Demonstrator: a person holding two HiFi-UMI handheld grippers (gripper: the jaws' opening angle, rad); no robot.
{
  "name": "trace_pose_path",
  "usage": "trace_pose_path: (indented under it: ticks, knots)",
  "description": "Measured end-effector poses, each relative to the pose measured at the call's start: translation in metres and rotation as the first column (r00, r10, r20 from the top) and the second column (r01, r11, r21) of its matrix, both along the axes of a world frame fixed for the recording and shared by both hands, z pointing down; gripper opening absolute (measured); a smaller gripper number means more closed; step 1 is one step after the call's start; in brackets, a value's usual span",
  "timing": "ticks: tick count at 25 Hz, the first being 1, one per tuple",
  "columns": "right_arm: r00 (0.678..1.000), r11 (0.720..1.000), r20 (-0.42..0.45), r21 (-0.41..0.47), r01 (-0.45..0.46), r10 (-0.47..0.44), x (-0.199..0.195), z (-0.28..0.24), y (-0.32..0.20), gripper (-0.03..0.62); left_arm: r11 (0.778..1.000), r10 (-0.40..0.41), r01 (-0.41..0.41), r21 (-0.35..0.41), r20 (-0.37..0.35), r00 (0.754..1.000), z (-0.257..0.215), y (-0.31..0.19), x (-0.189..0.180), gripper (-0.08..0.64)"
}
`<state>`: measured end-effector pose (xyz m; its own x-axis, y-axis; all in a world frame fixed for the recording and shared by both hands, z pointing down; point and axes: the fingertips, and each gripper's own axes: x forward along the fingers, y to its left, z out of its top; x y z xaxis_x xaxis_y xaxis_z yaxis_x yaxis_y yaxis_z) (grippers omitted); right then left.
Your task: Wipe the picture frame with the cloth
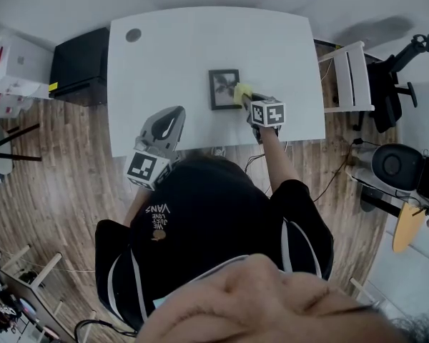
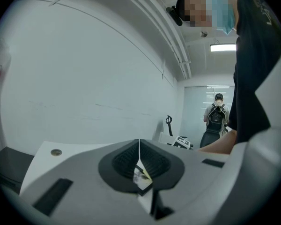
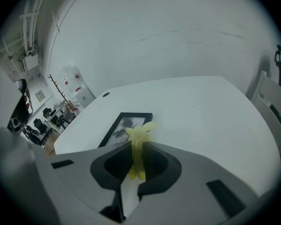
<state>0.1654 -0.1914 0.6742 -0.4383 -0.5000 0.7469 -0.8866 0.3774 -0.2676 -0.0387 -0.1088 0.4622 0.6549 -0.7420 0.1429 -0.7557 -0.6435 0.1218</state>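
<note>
Right gripper (image 3: 139, 157) jaws clamp the yellow cloth (image 3: 140, 134) over the picture frame's (image 3: 123, 128) edge on the counter (image 1: 171, 56); left gripper (image 2: 139, 159) jaws closed, empty.

Office; white desk (image 1: 171, 56), swivel chair (image 1: 387, 91).

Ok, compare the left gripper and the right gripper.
The right gripper is shut on the yellow cloth; the left gripper is shut on nothing. The right gripper is at the picture frame; the left gripper is apart from it, at the table edge. The right gripper aims down at the table; the left gripper aims at the wall. Both are shut.
</note>
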Motion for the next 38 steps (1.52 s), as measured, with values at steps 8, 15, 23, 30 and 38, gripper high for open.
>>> trace_pose_path:
  ticks: [8, 15, 23, 30, 38]
  knots:
    - [0.996, 0.998, 0.067, 0.028, 0.054, -0.056, -0.043, -0.016, 0.004, 0.044, 1.000, -0.010, 0.010, -0.001, 0.007, 1.000, 0.000, 0.007, -0.012, 0.017]
    - [0.986, 0.995, 0.131, 0.020, 0.101, -0.102, -0.080, -0.017, 0.021, 0.044, 1.000, -0.025, 0.025, 0.001, 0.004, 1.000, 0.001, 0.017, -0.019, 0.017]
    - [0.978, 0.987, 0.136, -0.004, 0.162, -0.160, -0.104, -0.008, 0.035, 0.044, 1.000, -0.027, 0.027, -0.001, 0.000, 1.000, 0.003, 0.021, -0.019, 0.017]
    - [0.981, 0.984, 0.096, -0.041, 0.173, -0.168, -0.094, 0.010, 0.037, 0.044, 1.000, -0.021, 0.021, -0.009, 0.003, 1.000, 0.006, 0.021, -0.010, 0.017]
    - [0.988, 0.988, 0.057, -0.049, 0.146, -0.143, -0.061, 0.015, 0.034, 0.044, 1.000, -0.012, 0.012, -0.013, 0.004, 1.000, 0.007, 0.016, 0.001, 0.017]
